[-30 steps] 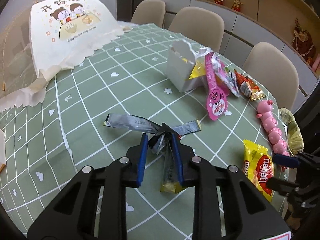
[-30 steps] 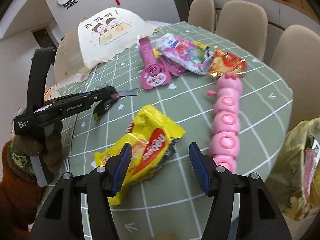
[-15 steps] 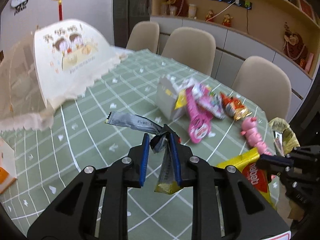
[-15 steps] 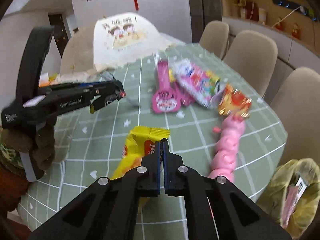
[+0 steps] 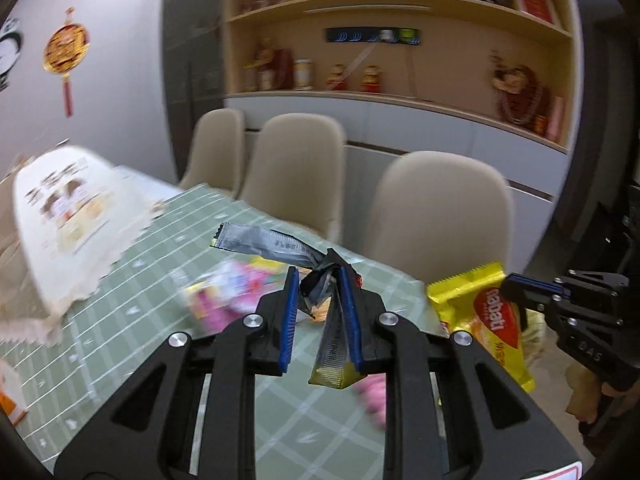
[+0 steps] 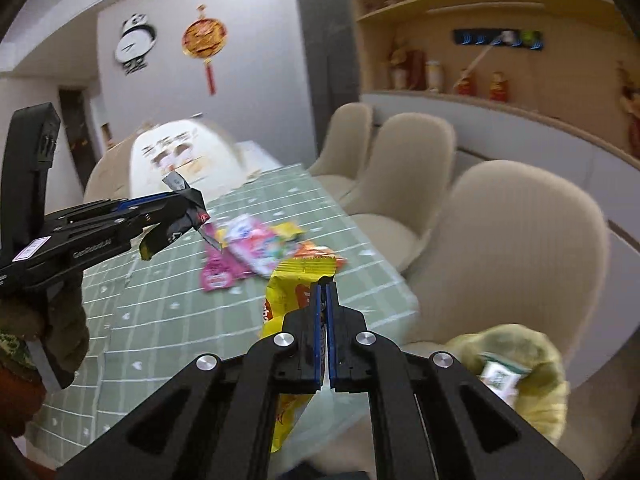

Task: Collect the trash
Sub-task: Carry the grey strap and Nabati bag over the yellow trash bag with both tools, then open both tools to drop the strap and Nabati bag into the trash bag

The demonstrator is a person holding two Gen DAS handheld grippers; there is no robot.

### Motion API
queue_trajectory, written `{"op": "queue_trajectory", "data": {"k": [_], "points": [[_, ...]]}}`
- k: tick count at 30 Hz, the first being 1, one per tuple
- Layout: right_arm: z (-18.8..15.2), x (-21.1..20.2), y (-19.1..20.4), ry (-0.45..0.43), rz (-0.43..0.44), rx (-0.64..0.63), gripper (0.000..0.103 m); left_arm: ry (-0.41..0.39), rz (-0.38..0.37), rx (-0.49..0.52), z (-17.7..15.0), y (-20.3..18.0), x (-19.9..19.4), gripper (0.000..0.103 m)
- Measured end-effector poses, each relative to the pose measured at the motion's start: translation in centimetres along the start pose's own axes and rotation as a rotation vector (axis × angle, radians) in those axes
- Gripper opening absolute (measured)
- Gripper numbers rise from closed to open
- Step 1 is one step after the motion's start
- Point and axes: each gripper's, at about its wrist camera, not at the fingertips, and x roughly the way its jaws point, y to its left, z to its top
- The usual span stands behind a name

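Two wrappers were aloft at once. Left gripper (image 5: 320, 312) pinched a crumpled grey foil wrapper (image 5: 276, 246) at its twisted middle, both tails hanging free beyond the jaws, above the green checked surface (image 5: 132, 304). Right gripper (image 6: 325, 308), jaws pressed together, held a yellow snack packet (image 6: 298, 280) by its top edge only. Risk, as I judged it: so thin a hold might let the packet slip or tear, missing the yellowish plastic bag (image 6: 532, 376) low to the right.
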Motion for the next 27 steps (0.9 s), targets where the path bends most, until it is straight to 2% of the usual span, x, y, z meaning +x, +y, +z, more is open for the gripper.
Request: {"op": "queue_trajectory", "data": {"k": [6, 11, 15, 17, 22, 27], "points": [[-1.8, -3.5, -6.9, -0.020, -0.129, 0.075, 0.005, -0.009, -0.123, 0.069, 1.1, -8.4, 1.9, 0.020], [-3.6, -5.5, -11.8, -0.019, -0.223, 0.122, 0.005, 0.018, -0.212, 0.099, 0.7, -14.5, 4.2, 0.020], [-5.2, -6.7, -15.7, -0.014, -0.284, 0.181, 0.005, 0.069, -0.319, 0.078, 0.0, -18.0, 7.2, 0.020], [-6.1, -7.1, -17.3, -0.009, -0.308, 0.208, 0.005, 0.120, -0.375, 0.064, -0.8, -19.6, 9.1, 0.020], [-8.2, -7.0, -20.7, 0.022, -0.366, 0.246, 0.005, 0.195, -0.394, 0.075, -2.4, -22.4, 13.1, 0.020], [-9.3, -6.1, -22.5, 0.040, -0.365, 0.284, 0.005, 0.209, -0.387, 0.078, -3.6, -23.7, 15.7, 0.020]]}}
